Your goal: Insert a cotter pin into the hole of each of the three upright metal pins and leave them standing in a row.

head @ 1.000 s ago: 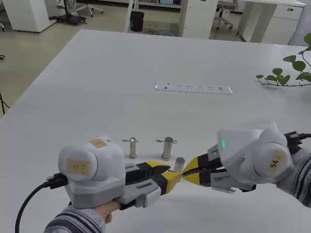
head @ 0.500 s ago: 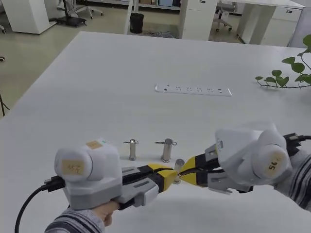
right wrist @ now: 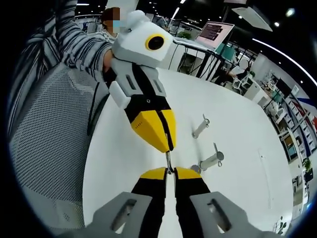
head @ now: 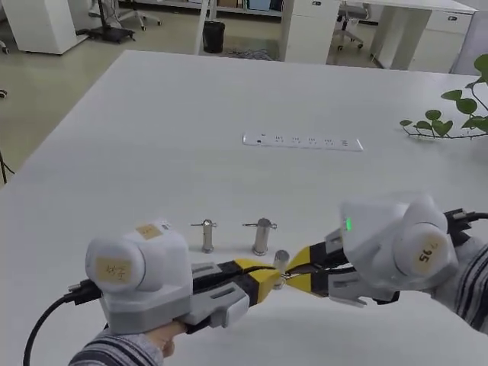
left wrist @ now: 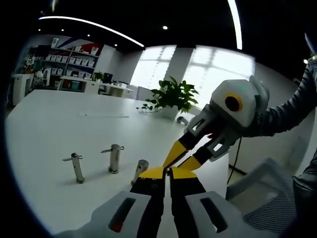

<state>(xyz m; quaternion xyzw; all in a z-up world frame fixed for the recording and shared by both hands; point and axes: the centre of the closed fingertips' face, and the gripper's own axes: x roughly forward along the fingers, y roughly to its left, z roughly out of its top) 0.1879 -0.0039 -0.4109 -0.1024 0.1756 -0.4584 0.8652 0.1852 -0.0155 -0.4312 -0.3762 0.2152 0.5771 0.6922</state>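
Your left gripper [left wrist: 167, 172] and right gripper [right wrist: 171, 172] both clench the cotter pin [right wrist: 169, 161]; square it to the hole in the bare metal pin [head: 281, 258].

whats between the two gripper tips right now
A cotter pin spans from the left gripper to the right gripper, seen in the right gripper view.
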